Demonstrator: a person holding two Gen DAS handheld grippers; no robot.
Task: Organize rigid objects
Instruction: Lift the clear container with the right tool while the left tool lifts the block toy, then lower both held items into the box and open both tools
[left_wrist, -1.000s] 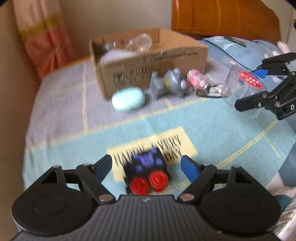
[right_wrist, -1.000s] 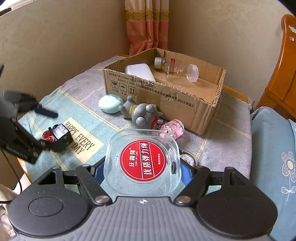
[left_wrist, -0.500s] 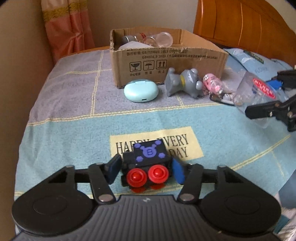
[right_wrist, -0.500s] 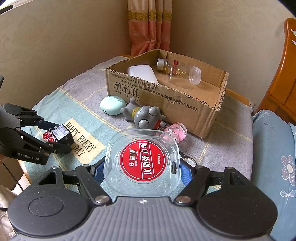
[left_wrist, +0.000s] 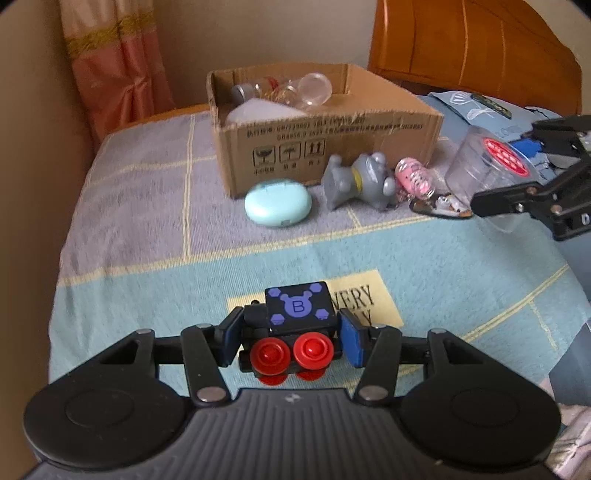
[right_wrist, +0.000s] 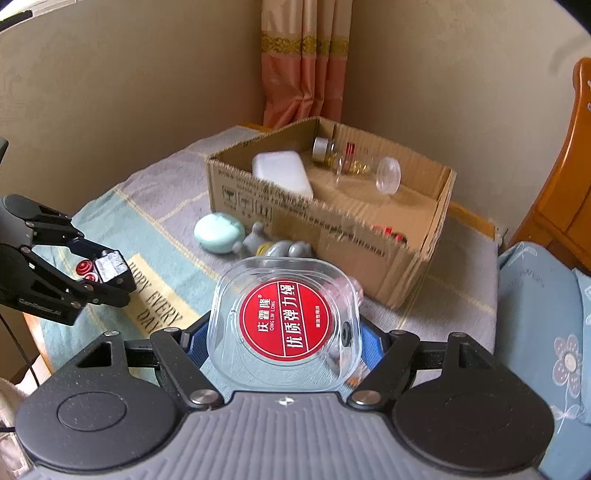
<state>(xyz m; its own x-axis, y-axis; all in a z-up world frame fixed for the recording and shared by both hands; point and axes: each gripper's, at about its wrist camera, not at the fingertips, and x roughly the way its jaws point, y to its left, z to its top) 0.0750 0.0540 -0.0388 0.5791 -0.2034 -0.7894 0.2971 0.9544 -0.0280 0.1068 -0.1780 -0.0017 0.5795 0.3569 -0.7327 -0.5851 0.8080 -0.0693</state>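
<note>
Left gripper (left_wrist: 291, 338) is clamped on the black toy block with red wheels (left_wrist: 295, 328), held just above the blanket (left_wrist: 129, 229). Right gripper (right_wrist: 282, 341) grips the clear plastic container with a red label (right_wrist: 284, 321). The cardboard box (left_wrist: 332, 147) lies ahead of both, apparently nearer the right gripper, its long side facing them.

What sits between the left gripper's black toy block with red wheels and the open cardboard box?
The mint oval case lies on the cloth against the cardboard box front wall, roughly on that line; carried over it, nothing else blocks the black toy block.
</note>
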